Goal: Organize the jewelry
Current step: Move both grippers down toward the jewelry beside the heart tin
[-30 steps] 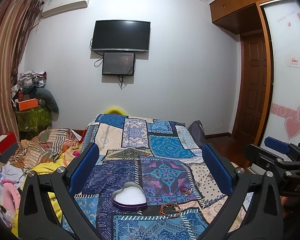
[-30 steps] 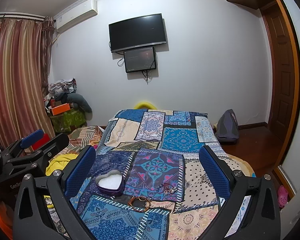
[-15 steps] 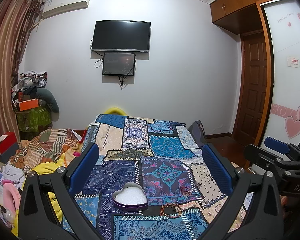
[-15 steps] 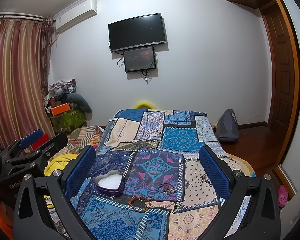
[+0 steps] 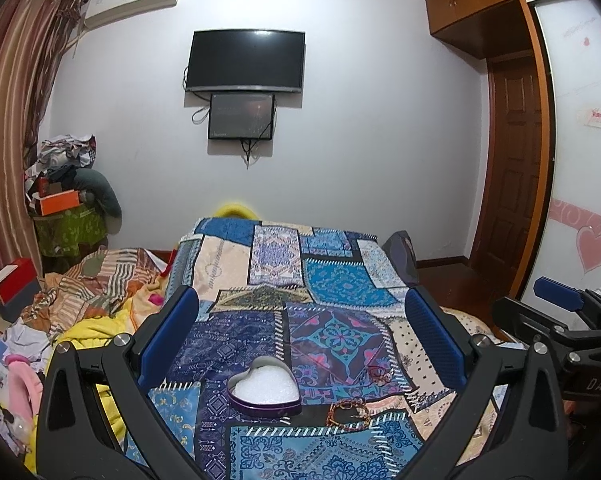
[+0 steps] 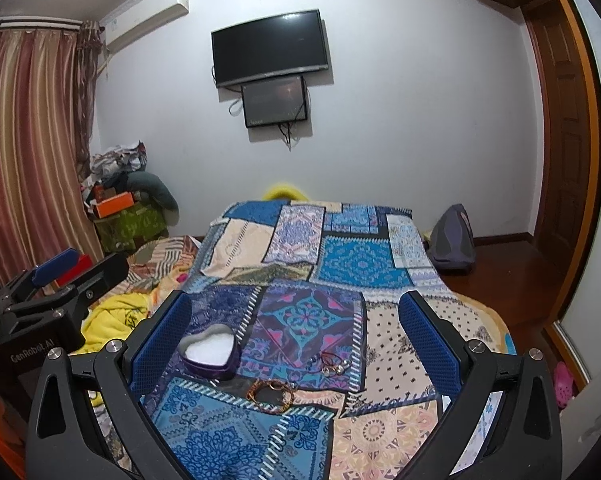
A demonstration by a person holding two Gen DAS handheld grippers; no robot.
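Observation:
A purple heart-shaped tin (image 5: 263, 391) (image 6: 210, 352) with white padding lies open on the patchwork bedspread (image 5: 332, 280) (image 6: 360, 264). Just right of it lies a brown beaded bracelet (image 5: 349, 411) (image 6: 271, 391). A thin red string piece with small metal charms (image 5: 380, 375) (image 6: 332, 363) lies a little beyond the bracelet. My left gripper (image 5: 300, 328) hovers open above the tin with nothing between its blue pads. My right gripper (image 6: 294, 328) also hangs open and empty over the jewelry. Each gripper shows at the edge of the other's view.
Crumpled blankets and yellow cloth (image 5: 100, 320) (image 6: 116, 316) pile up left of the bed. A stack of clutter with an orange box (image 5: 58, 202) stands by the striped curtain (image 6: 24, 152). A grey bag (image 6: 452, 246) sits on the wooden floor near the door (image 5: 512, 168).

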